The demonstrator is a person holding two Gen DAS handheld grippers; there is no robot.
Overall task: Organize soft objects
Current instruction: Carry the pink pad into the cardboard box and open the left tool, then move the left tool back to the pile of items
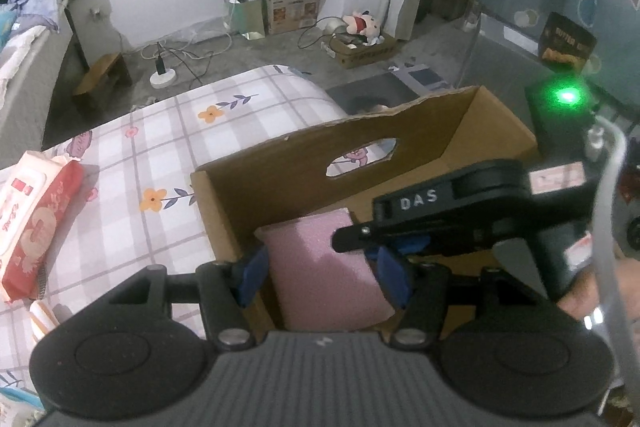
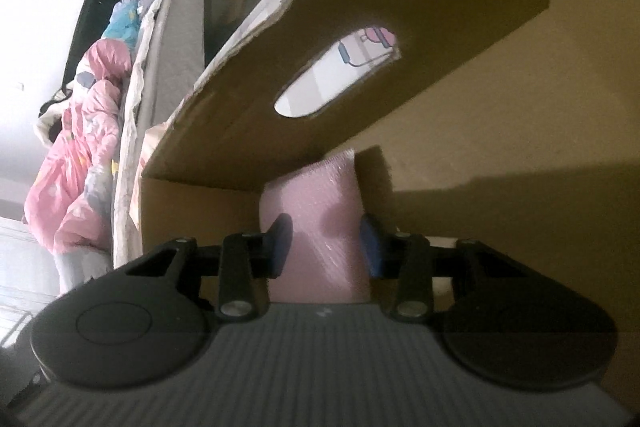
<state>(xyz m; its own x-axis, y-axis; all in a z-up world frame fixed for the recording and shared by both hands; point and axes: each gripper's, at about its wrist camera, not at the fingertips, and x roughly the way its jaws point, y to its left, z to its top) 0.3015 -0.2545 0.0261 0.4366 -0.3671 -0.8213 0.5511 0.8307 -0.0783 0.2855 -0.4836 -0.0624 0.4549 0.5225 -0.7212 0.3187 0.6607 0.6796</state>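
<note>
Since the pink foam pad (image 2: pixel 316 227) looks light, soft and squashy, the right claw (image 2: pixel 326 243) grips its middle inside the cardboard box (image 1: pixel 360 143) on the bed, while the left claw (image 1: pixel 324 277) straddles it unclosed.

Likely a home bedroom: bed (image 1: pixel 168 131), plush toy (image 1: pixel 362 23), floor clutter.

A bed (image 1: pixel 168 131) with a checked, flower-print sheet carries an open cardboard box (image 1: pixel 304 163) and, well apart at its left, a red tissue pack (image 1: pixel 36 223).
</note>
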